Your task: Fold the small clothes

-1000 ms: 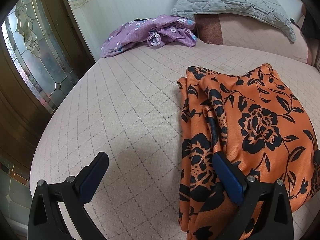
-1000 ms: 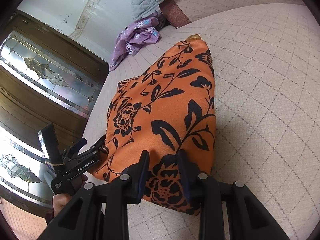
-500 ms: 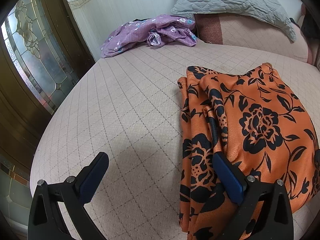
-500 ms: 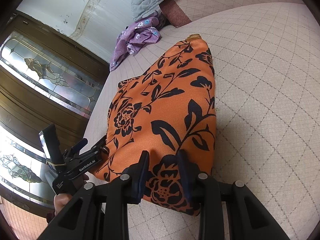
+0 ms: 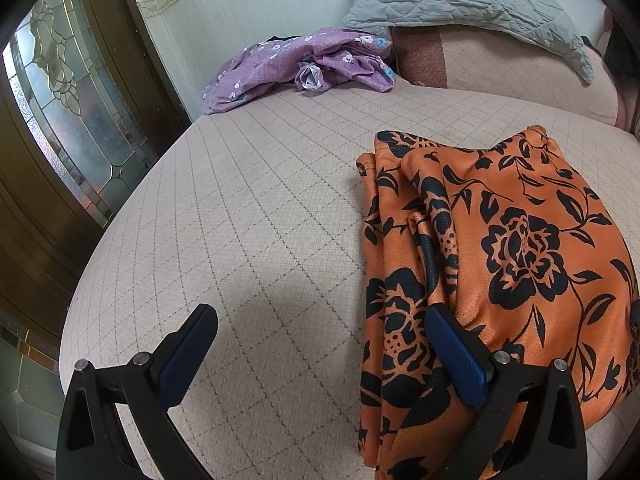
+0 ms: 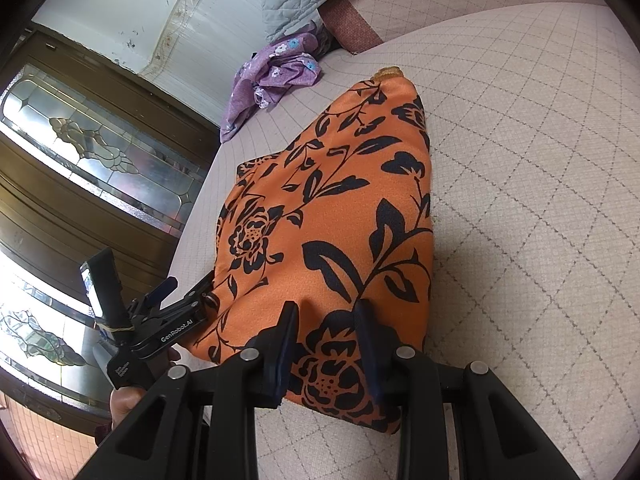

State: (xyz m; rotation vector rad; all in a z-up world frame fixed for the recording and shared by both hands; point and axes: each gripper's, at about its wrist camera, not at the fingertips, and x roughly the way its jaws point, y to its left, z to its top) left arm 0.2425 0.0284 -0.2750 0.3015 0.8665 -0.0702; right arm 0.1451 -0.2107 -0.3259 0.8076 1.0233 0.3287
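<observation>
An orange garment with a black flower print [image 5: 520, 240] lies folded on the quilted bed [image 5: 260, 220]; the right wrist view shows the same orange garment [image 6: 340, 208]. My left gripper [image 5: 320, 312] is open wide at the garment's near left edge, its right finger [image 5: 452, 352] over the cloth and its left finger over bare mattress. In the right wrist view the left gripper [image 6: 190, 280] sits at the garment's left corner, held by a hand [image 6: 128, 396]. My right gripper [image 6: 325, 308] hovers over the near edge, jaws a little apart, with flat cloth showing between them.
A crumpled purple flowered garment [image 5: 304, 64] lies at the far left of the bed by the wall. A grey quilted pillow [image 5: 460, 0] rests on a pink bolster [image 5: 500, 68] at the head. A wooden door with leaded glass [image 5: 60, 100] stands close on the left.
</observation>
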